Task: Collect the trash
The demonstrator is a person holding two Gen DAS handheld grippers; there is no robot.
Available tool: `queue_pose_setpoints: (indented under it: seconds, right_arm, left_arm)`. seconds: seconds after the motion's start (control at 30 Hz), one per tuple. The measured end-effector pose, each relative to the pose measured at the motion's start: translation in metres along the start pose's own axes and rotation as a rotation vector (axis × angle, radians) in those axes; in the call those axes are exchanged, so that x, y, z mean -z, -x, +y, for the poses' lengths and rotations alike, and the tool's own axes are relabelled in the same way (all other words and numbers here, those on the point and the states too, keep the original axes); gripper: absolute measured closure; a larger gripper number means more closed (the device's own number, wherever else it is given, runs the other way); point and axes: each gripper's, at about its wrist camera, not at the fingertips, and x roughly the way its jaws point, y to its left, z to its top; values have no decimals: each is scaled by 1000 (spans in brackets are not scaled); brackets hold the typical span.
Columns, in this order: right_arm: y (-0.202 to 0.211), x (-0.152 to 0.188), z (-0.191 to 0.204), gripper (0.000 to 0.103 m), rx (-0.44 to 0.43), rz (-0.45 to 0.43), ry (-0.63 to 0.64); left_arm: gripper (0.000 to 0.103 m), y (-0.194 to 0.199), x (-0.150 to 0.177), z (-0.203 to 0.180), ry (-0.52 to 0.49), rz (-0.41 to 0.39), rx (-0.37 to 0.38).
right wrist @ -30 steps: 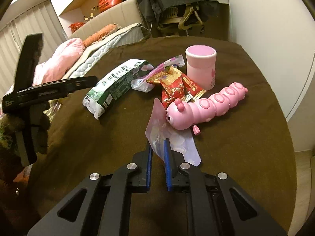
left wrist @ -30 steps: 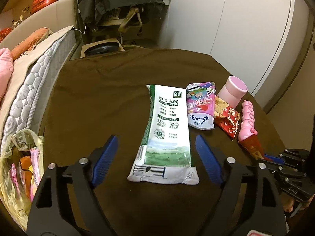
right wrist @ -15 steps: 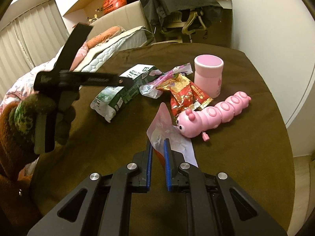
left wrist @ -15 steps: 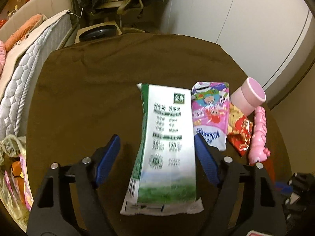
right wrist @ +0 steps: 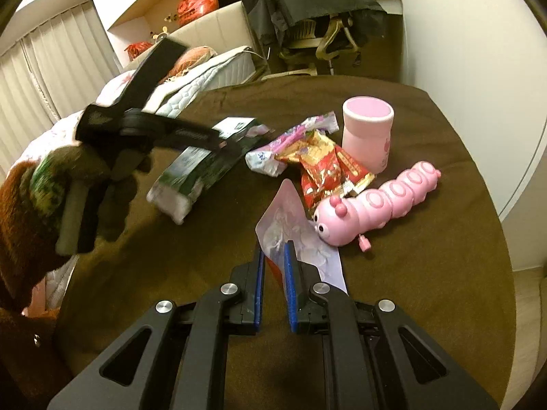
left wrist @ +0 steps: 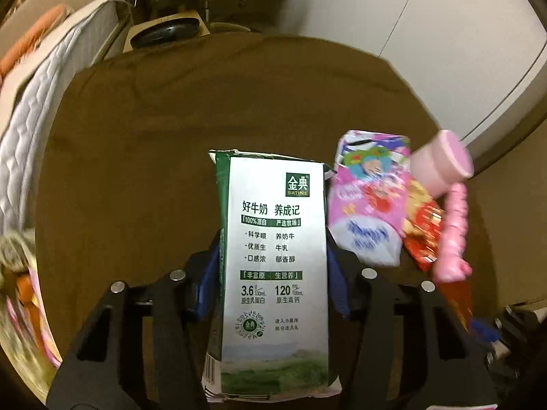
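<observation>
Closed since before, left tool (left wrist: pixel 273 259) clamps milk carton (left wrist: pixel 273 256), fingertips hidden; right tool (right wrist: pixel 273 256) pinches wrapper (right wrist: pixel 290 229).

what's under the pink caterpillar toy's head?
The pale purple wrapper runs under the head of the caterpillar toy; its near end sits between the shut right tongs. How far it extends beneath the toy is covered. The red snack packet lies just behind the head.

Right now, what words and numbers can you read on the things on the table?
Milk carton, held in the left gripper:
"金典 SATINE"
"好牛奶 养成记"
"3.6"
"120"
Its smaller print is too small to read surely.
Pink tissue pack: blue word, too blurred.
Red snack wrapper: print unreadable.
Pink cup: no readable text.
</observation>
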Motion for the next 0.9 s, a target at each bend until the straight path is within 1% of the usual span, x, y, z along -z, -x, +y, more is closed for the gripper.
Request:
queue_pose_setpoints:
  seconds: [0.03, 0.07, 0.13, 0.27, 0.37, 0.43, 0.53, 0.67, 0.73, 0.8, 0.83, 0.87, 0.9]
  right_arm:
    - [1, -3, 2, 91, 0, -7, 5]
    - [2, -5, 3, 91, -1, -11, 9]
    - [3, -10, 7, 91, -2, -23, 23]
    - [3, -22, 21, 91, -3, -37, 59]
    - [2, -28, 30, 91, -4, -41, 81]
    - [0, -33, 38, 91, -4, -44, 97]
    - [-3, -40, 53, 91, -3, -45, 125]
    - [-1, -41, 62, 91, 9, -48, 150]
    - [1, -40, 59, 91, 9, -45, 143]
    - [4, -34, 52, 91, 19, -42, 131]
    - [7, -28, 46, 89, 37, -39, 119]
    - [10, -22, 38, 79, 59, -34, 104]
    - [11, -17, 34, 63, 68, -31, 91]
  left_arm:
    - [52, 8, 5, 1, 7, -16, 9]
    - [52, 23, 13, 4, 13, -51, 15]
    - [52, 44, 23, 7, 18, -101, 8]
    - [52, 92, 49, 14, 24, -213, -41]
    - [52, 113, 59, 21, 21, -262, -80]
    - [52, 126, 66, 28, 25, -288, -91]
    - [52, 139, 72, 38, 38, -308, -91]
    - [52, 144, 82, 49, 54, -314, -82]
    - [52, 141, 86, 49, 55, -307, -76]
    - [52, 134, 90, 49, 47, -279, -64]
    - [52, 129, 91, 47, 41, -255, -53]
    - [52, 120, 93, 45, 36, -216, -34]
    - [52, 110, 96, 42, 31, -179, -13]
